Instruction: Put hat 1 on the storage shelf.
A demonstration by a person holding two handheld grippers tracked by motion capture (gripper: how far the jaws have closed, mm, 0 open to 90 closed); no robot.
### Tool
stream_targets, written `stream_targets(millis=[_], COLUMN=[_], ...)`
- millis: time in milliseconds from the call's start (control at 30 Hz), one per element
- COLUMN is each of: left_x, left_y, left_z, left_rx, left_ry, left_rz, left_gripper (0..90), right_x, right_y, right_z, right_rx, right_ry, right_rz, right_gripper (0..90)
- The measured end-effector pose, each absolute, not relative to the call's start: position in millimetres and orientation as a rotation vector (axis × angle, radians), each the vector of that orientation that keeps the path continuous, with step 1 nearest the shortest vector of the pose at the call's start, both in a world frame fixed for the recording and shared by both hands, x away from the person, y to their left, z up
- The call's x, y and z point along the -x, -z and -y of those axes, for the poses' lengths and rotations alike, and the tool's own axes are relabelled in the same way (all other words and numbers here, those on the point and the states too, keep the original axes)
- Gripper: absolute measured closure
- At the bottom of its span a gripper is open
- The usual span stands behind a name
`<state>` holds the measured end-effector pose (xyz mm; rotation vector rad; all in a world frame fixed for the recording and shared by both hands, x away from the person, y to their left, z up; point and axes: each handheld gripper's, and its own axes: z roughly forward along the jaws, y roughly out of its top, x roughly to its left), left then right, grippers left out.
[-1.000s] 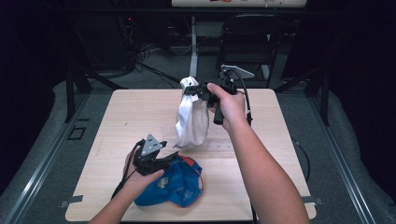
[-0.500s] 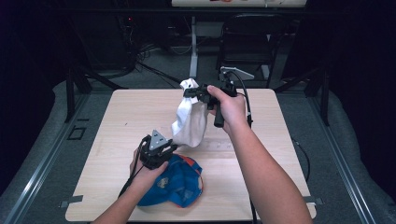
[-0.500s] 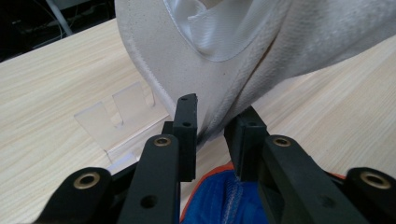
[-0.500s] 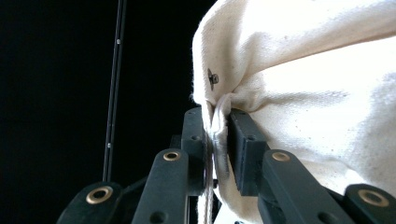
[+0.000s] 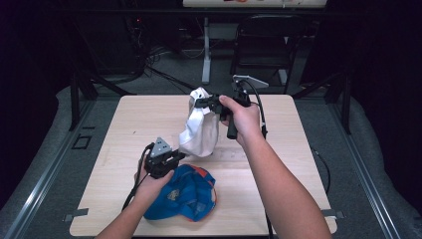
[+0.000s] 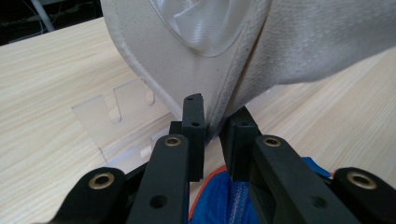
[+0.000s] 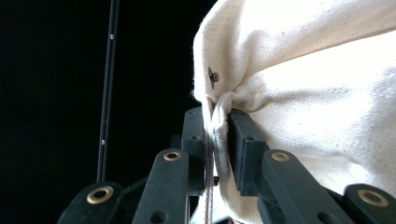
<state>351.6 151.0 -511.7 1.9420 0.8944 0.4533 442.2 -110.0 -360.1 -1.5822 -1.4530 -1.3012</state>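
A cream cap (image 5: 201,132) hangs above the wooden table (image 5: 288,164). My right gripper (image 5: 199,103) holds it up, shut on a bunched fold of its cloth (image 7: 217,123) at the top. My left gripper (image 5: 179,157) is at the cap's bottom edge. Its jaws have just been closing and now pinch the stitched rim of the cream cap (image 6: 217,123). A blue cap with orange trim (image 5: 191,194) lies on the table just under and in front of my left hand; its blue cloth (image 6: 224,200) shows below the left jaws.
A clear plastic slotted stand (image 6: 121,121) lies flat on the table beneath the cream cap. Dark floor, cables and a chair (image 5: 268,45) lie beyond the far table edge. Bare wood stretches to the left (image 5: 124,129) and right of the caps.
My left gripper has shifted from over the blue cap toward the cream cap's lower edge and has shut on it. The right gripper has kept still, holding the cap up.
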Motion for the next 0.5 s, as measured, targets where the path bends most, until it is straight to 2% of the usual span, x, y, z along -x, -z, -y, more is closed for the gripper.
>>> stream_targets(millis=[300,500], left_x=[-350.4,-350.7], left_y=[523.9,525.9], left_z=[-161.3,-160.6], left_rx=[-1.887,-1.913], left_ry=[-0.421,-0.431], left_rz=[-0.919,-0.916], left_gripper=[81.7,82.4], right_x=[-437.9,-428.0], right_y=[364.9,360.1], right_z=[110.9,118.9], right_rx=[1.582,1.597], right_ry=[1.292,1.32], right_rz=[1.505,1.599], right_gripper=[73.1,63.2])
